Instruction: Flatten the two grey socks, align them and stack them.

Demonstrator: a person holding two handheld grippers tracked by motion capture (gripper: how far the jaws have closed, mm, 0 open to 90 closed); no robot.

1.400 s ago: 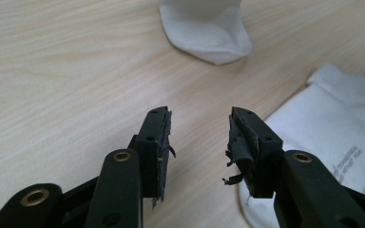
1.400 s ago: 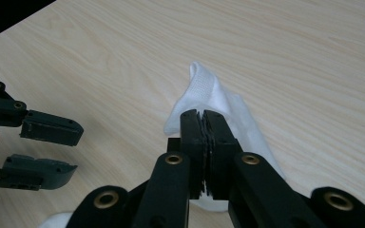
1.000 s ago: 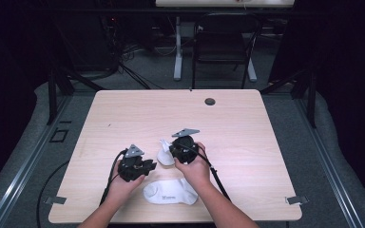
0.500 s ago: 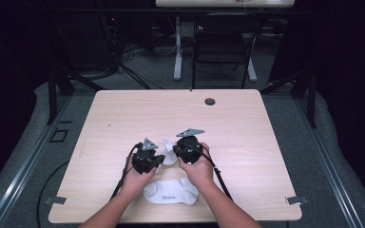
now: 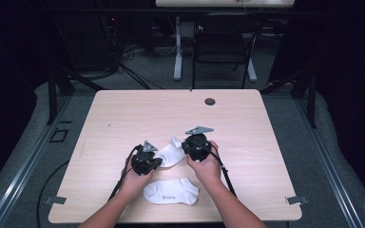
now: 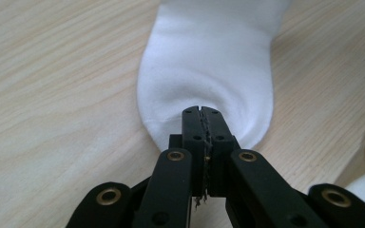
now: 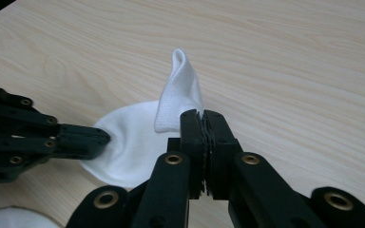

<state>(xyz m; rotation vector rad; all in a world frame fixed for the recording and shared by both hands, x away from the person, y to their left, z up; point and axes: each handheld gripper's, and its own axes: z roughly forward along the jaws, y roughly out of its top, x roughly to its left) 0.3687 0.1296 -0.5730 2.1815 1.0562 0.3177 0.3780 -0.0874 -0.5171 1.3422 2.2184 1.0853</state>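
While our left gripper (image 6: 203, 111) has just clamped the sock (image 6: 209, 61) mid-frame, our right gripper (image 7: 202, 114) pinches its cuff.

Light wood table (image 5: 123, 114) w/ round dark grommet (image 5: 210, 101) nr far edge; two white socks, one (image 5: 171, 191) flat nr front, other (image 5: 172, 152) just behind.

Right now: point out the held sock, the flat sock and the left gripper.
held sock (image 6: 209, 61), left gripper view, on its white body ahead of the jaws.
flat sock (image 5: 170, 191), high view, on its middle.
left gripper (image 6: 203, 114), left gripper view, at the closed jaw tips pinching the sock's end.
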